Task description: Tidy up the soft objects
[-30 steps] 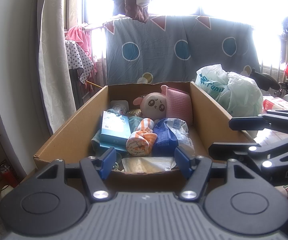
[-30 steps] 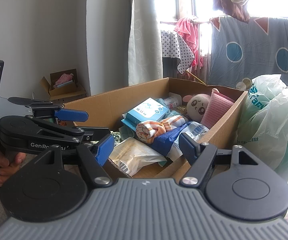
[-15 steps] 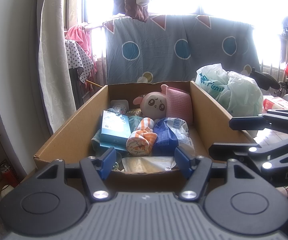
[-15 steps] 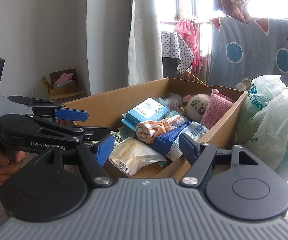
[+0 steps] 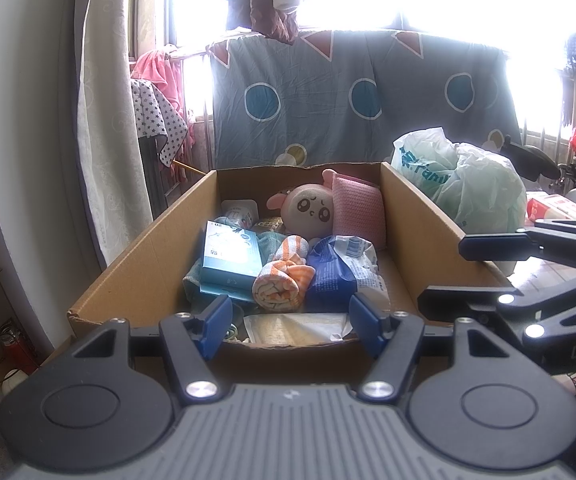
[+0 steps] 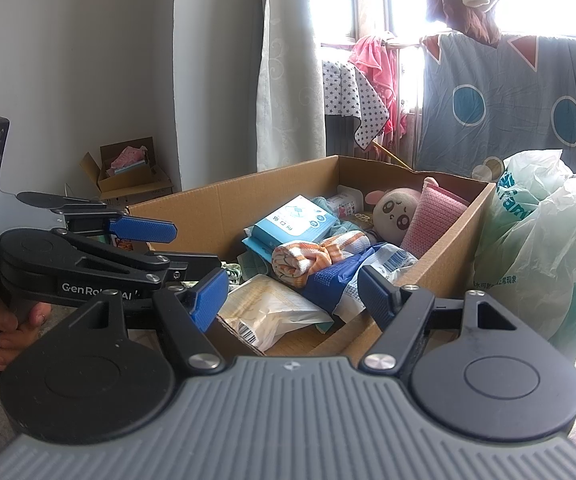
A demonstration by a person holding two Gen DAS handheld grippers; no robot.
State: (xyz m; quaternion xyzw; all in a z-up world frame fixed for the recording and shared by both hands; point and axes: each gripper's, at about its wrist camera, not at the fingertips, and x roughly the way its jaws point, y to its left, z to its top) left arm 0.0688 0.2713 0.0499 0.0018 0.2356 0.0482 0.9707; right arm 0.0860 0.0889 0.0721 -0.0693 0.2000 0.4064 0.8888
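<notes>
Cardboard box [image 5: 415, 216] holds a plush doll [image 5: 307, 210], pink pillow [image 5: 359, 212] and rolled orange towel [image 5: 284, 280]; left gripper [image 5: 289, 320] and right gripper [image 6: 289, 294] hover before it, jaws apart, holding nothing

1. Your left gripper [image 5: 289, 322] points forward and slightly down, its blue-padded jaws standing apart with nothing between the pads.
2. Your right gripper [image 6: 289, 294] has the same tilt, jaws parted and empty too.
3. In the right wrist view, your left gripper sits at the left edge, side-on, fingers apart.
4. Your left hand [image 6: 6, 326] wraps its handle; a few fingers show below the black body.
5. In the left wrist view, your right gripper enters from the right, side-on.
</notes>
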